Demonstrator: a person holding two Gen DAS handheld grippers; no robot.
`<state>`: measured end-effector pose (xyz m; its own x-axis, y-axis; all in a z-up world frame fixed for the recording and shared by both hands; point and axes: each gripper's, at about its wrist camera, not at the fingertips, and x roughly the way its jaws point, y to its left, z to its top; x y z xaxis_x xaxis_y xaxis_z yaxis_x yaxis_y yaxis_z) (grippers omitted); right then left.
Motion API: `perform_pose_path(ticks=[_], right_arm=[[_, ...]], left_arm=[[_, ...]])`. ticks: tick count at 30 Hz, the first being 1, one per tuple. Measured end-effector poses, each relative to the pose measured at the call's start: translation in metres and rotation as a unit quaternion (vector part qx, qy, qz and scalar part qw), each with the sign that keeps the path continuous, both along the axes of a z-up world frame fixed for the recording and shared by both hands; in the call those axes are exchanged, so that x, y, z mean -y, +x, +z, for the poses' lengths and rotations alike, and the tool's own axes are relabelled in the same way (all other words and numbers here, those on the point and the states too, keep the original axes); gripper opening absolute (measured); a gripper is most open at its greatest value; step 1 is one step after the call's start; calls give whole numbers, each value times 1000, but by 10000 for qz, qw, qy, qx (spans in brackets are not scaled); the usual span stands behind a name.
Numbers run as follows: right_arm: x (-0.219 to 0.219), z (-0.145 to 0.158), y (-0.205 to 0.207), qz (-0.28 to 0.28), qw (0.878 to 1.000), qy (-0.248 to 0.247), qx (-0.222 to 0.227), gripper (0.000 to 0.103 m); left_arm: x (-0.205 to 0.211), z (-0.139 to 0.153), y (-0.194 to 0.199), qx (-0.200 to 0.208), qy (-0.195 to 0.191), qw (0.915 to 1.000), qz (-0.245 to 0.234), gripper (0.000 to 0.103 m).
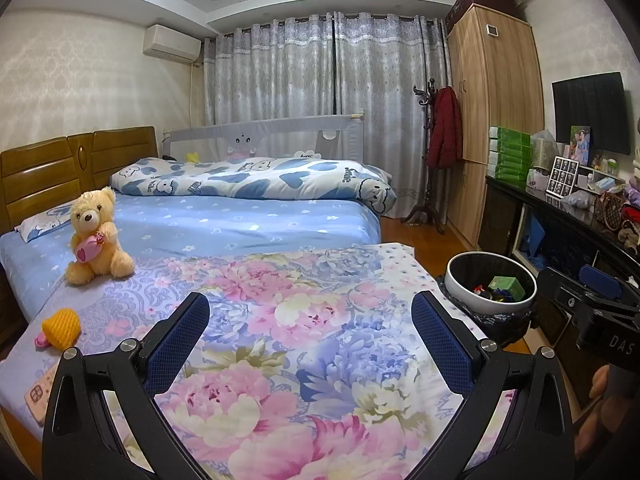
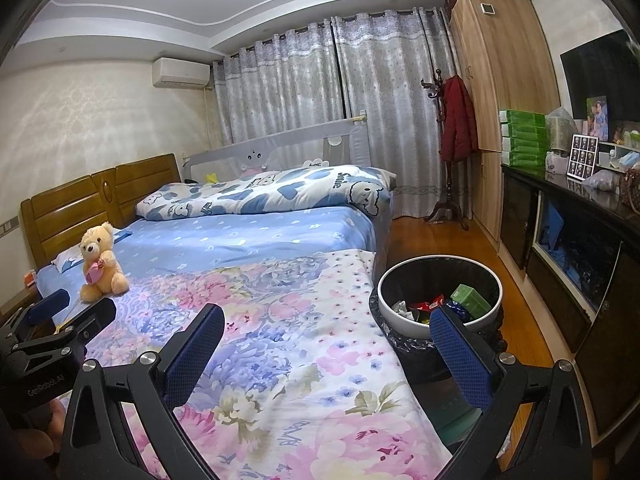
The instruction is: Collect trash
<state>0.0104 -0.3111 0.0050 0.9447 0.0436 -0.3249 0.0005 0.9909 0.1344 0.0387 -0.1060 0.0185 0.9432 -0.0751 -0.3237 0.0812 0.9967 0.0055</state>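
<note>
A white-rimmed trash bin (image 1: 460, 280) with a black liner stands on the floor at the foot of the bed; it also shows in the right wrist view (image 2: 404, 318). It holds a green box (image 2: 470, 300), red wrappers and crumpled paper. A yellow foam net (image 1: 62, 328) and a pink wrapper (image 1: 41, 340) lie on the floral quilt at the left. My left gripper (image 1: 310, 330) is open and empty above the quilt. My right gripper (image 2: 326, 338) is open and empty, its right finger over the bin's rim.
A teddy bear (image 1: 96, 236) sits on the bed. A phone-like pink case (image 1: 38, 394) lies at the quilt's left edge. A dark cabinet (image 2: 568, 248) with boxes and photos runs along the right. A coat stand (image 1: 434, 152) and wardrobe (image 1: 492, 100) stand at the back.
</note>
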Motion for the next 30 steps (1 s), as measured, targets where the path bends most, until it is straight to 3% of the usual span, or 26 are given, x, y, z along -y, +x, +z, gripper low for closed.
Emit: perform_pose_path(ticks=[30], right_arm=[[-2, 1, 1, 36, 10000, 11, -3, 103]], left_arm=[[1, -4, 2, -45, 7, 10000, -21, 103]])
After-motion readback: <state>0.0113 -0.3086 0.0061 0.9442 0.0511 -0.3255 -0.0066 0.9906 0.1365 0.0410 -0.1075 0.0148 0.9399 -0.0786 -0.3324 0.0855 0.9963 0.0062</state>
